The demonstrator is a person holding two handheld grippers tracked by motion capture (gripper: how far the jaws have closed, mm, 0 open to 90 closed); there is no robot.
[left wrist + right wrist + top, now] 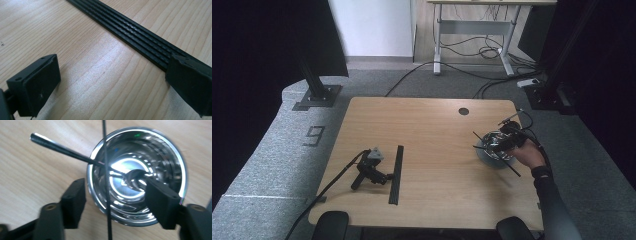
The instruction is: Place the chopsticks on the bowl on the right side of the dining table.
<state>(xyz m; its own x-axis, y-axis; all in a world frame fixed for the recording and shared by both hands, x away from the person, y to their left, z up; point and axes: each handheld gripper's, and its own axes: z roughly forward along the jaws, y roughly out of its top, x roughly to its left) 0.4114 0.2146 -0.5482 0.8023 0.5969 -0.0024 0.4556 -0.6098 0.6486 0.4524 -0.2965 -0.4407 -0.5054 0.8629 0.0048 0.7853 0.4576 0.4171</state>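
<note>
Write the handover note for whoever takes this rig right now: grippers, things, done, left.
Left gripper: lying on the table, no hand on it, jaws open with nothing between them, one jaw by the black ribbed strip.
Right gripper: in the person's hand above the steel bowl, jaws open, nothing gripped.
Things: spoon head down in the bowl, handle leaning out over the rim; a thin black rod lies across the bowl's rim.
Done: spoon and rod are at the bowl.
Left: apparently the strip, untouched.
</note>
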